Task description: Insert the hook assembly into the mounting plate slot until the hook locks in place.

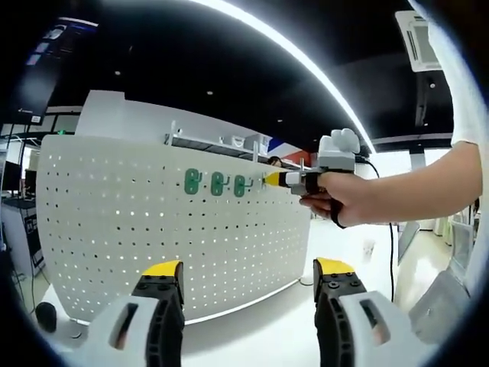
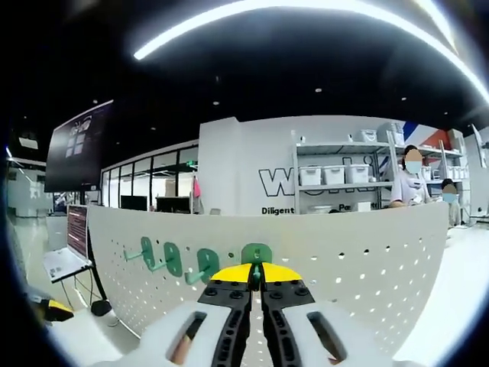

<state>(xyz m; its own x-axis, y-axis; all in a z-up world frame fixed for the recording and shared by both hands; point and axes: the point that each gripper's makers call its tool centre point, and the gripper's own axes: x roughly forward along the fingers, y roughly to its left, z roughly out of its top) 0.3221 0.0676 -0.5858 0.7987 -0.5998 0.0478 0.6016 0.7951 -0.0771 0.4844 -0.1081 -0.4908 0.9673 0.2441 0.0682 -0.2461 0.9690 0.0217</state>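
A white perforated mounting plate (image 1: 153,229) stands upright on the table. Three green hooks (image 1: 217,183) hang in a row near its top edge. In the right gripper view the same three hooks (image 2: 173,258) sit to the left, and a fourth green hook (image 2: 257,254) is against the plate (image 2: 359,260) just beyond my jaws. My right gripper (image 2: 256,273) is shut on that fourth hook. In the left gripper view, a hand holds the right gripper (image 1: 273,179) at the row's right end. My left gripper (image 1: 248,269) is open low in front of the plate, holding nothing.
The plate stands on a white table (image 1: 260,329). A cable (image 1: 391,237) trails from the right gripper. Shelves with white bins (image 2: 336,174) and people stand behind the plate. A dark screen (image 2: 76,145) and a laptop (image 2: 65,260) are at the left.
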